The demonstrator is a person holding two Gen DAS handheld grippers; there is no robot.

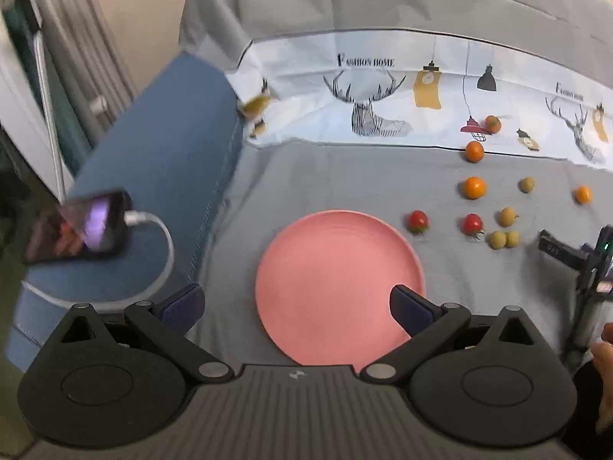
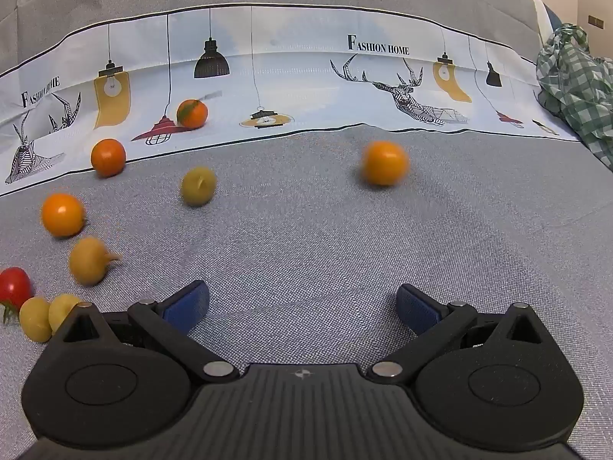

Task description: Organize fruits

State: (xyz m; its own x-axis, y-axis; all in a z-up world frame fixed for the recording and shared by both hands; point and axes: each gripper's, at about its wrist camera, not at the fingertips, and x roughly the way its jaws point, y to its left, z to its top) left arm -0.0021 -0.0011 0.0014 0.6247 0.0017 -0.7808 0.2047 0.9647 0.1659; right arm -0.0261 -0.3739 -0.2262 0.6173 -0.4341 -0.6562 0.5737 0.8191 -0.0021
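A pink plate [image 1: 306,253] lies bare on the grey bedspread, just ahead of my left gripper [image 1: 297,304], which is open and holds nothing. Right of the plate lie two red tomatoes [image 1: 417,220] [image 1: 472,223], several oranges [image 1: 474,187] and several small yellow-green fruits [image 1: 507,216]. My right gripper [image 2: 302,306] stands open over bare cloth. Ahead of it are an orange [image 2: 385,162] and a yellow-green fruit [image 2: 197,185]. More oranges [image 2: 62,214], yellow fruits [image 2: 89,260] and a tomato [image 2: 13,286] lie to its left.
A phone [image 1: 76,226] on a white cable rests on a blue cushion [image 1: 153,176] at the left. A printed fabric band [image 2: 306,76] crosses the bed behind the fruit. A green checked cloth [image 2: 574,80] lies at the far right. The other gripper's body [image 1: 586,264] and a hand show at right.
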